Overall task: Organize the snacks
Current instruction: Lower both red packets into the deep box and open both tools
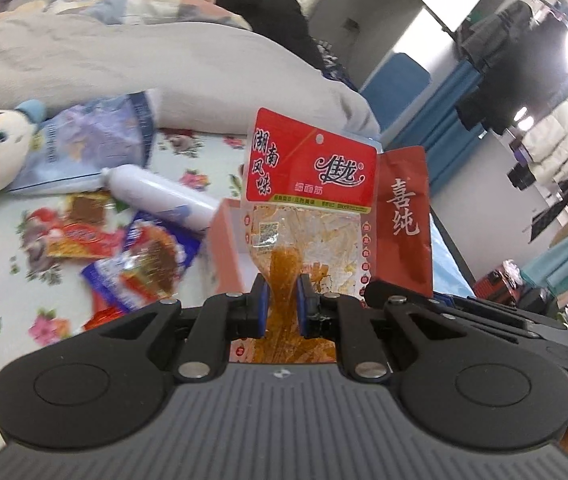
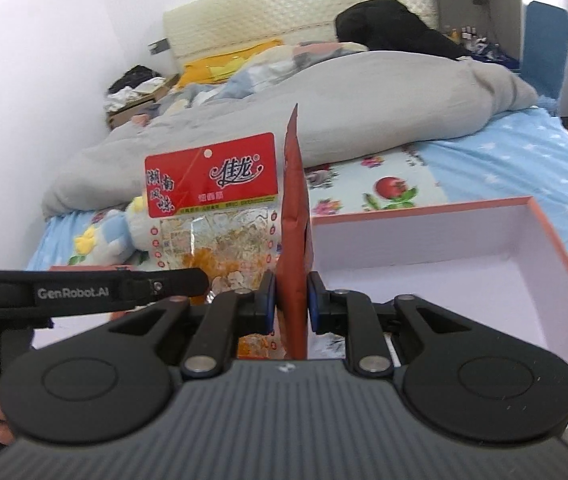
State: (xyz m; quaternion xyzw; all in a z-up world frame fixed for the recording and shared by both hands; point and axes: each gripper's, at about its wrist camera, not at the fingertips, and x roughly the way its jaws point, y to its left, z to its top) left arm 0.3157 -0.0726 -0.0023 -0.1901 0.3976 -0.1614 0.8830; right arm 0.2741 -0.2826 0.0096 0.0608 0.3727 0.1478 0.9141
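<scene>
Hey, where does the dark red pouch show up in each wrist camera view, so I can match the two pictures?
Left wrist view: dark red pouch right of centre, upright, behind the red-topped clear snack pack.
Right wrist view: dark red pouch at centre, seen edge-on, clamped in the right tool.
Shared landmark: the red-topped clear snack pack, left of the pouch in both.

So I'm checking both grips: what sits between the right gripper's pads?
The dark red packet, pinched edge-on by the right gripper, seen in the right wrist view; the box lies beyond.
</scene>
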